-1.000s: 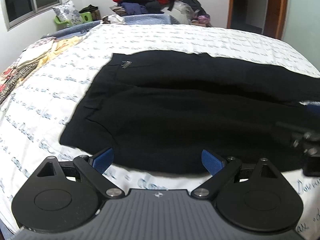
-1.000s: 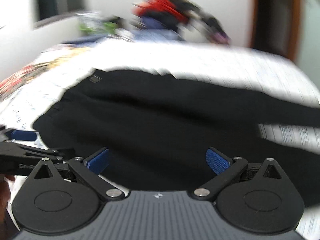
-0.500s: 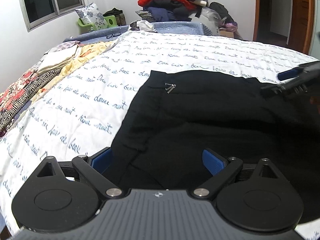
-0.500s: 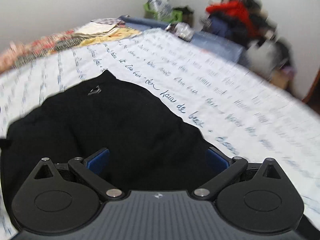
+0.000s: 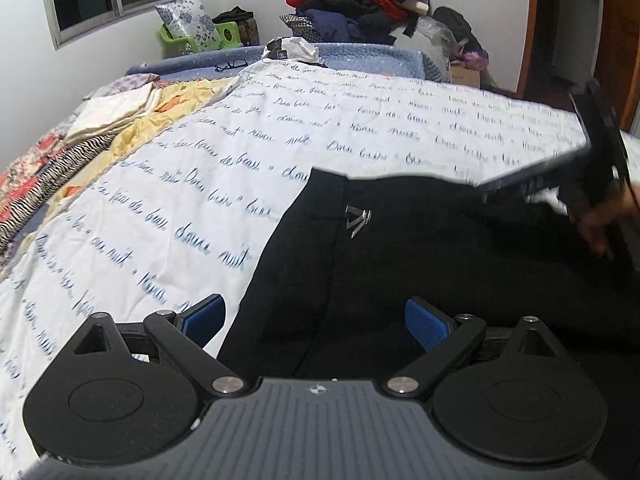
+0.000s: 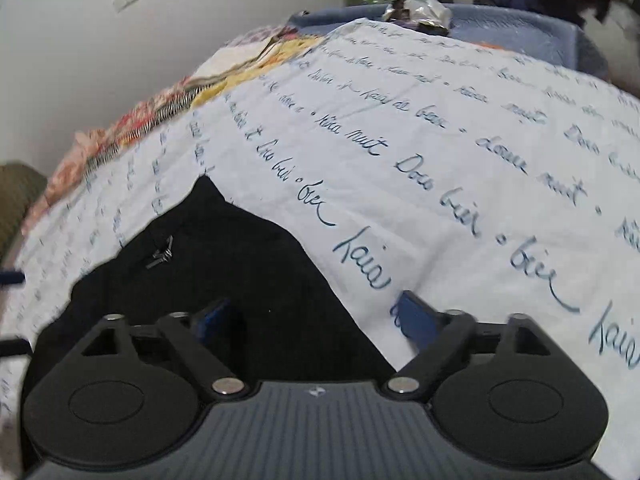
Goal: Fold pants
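On the bed (image 5: 360, 128), black pants (image 5: 440, 264) lie flat on the script-print quilt, left hand-held gripper (image 5: 314, 320) spread over their near edge, right hand-held gripper (image 6: 316, 318) closing astride the far edge, pads seemingly not yet pinching cloth.

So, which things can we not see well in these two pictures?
- Pants legs: cut off by the right edge of the left wrist view and by the gripper body.
- Right gripper: blurred in the left wrist view; its fingers cannot be made out there.
- Pants logo: too small and soft to read.
- Clothes pile: a jumble, single items unclear.
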Motion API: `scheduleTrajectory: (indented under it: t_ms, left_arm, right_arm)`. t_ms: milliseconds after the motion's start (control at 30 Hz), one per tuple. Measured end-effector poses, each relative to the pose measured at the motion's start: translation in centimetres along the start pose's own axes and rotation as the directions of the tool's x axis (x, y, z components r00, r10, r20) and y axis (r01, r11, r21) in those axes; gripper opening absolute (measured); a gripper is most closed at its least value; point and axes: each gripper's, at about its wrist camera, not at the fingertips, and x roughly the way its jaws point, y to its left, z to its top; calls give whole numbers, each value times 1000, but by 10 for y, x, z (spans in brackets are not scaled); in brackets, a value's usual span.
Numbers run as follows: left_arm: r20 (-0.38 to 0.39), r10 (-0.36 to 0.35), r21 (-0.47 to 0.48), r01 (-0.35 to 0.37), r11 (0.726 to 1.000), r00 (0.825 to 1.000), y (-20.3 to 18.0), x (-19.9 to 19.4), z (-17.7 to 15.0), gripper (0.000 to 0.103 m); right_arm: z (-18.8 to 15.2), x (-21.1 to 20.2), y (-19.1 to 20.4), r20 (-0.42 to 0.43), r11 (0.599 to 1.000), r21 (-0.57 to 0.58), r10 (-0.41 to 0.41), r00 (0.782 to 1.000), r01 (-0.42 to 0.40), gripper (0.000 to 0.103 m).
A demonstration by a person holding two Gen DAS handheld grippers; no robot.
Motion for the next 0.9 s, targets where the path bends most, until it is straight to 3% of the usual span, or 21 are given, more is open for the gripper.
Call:
scheduleTrajectory:
  t_ms: [33, 67, 100, 200, 300, 400, 500, 567, 633, 733, 767, 833, 900]
  left_arm:
    - [4, -9, -19, 9, 1000, 1000, 1, 4, 8, 96]
    - [6, -19, -42, 19, 999, 1000, 2, 8, 16, 96]
    - [12, -36, -67, 36, 997, 999, 3, 11, 23, 96]
    - [18, -77, -163, 79, 983, 997, 11, 25, 47, 96]
    - [12, -164, -272, 161, 949, 986, 20, 42, 64, 96]
    - [6, -267, -375, 250, 893, 964, 30, 53, 68, 96]
    - [8, -329, -472, 293, 832, 944, 43, 63, 62, 96]
    - [10, -353, -526, 305, 794, 936, 51, 71, 58, 94]
    - [2, -377, -564, 312, 764, 926, 57, 80, 55, 89]
    - [-14, -419, -629, 318, 709, 908, 63, 89, 46, 54]
    - [-15, -440, -633, 332, 700, 898, 63, 90, 44, 34]
    - [-32, -437, -624, 324, 711, 899, 61, 87, 39, 17]
    - [-24, -410, -613, 311, 726, 912, 62, 82, 36, 11]
  right_arm:
    - [1, -1, 3, 1, 1000, -18, -9, 1000, 9, 46]
    - [1, -3, 4, 4, 1000, -21, -21, 1000, 21, 21]
    - [0, -7, 7, 15, 999, -22, -32, 999, 33, 12]
    - [-8, -22, 41, 67, 976, -168, -125, 990, 135, 7]
    - [-25, -34, 92, 121, 910, -350, -192, 974, 223, 6]
    - [-49, -45, 145, 172, 814, -509, -220, 960, 278, 6]
    - [-78, -55, 190, 212, 709, -631, -234, 949, 316, 7]
    - [-96, -59, 209, 227, 665, -673, -230, 946, 323, 7]
    - [-108, -62, 219, 231, 657, -685, -216, 949, 316, 7]
    - [-119, -65, 223, 241, 662, -680, -206, 948, 316, 7]
    - [-120, -65, 221, 233, 671, -673, -205, 950, 310, 6]
    - [-124, -62, 220, 243, 676, -661, -216, 946, 325, 6]
    - [-126, -58, 219, 264, 680, -641, -240, 934, 356, 7]
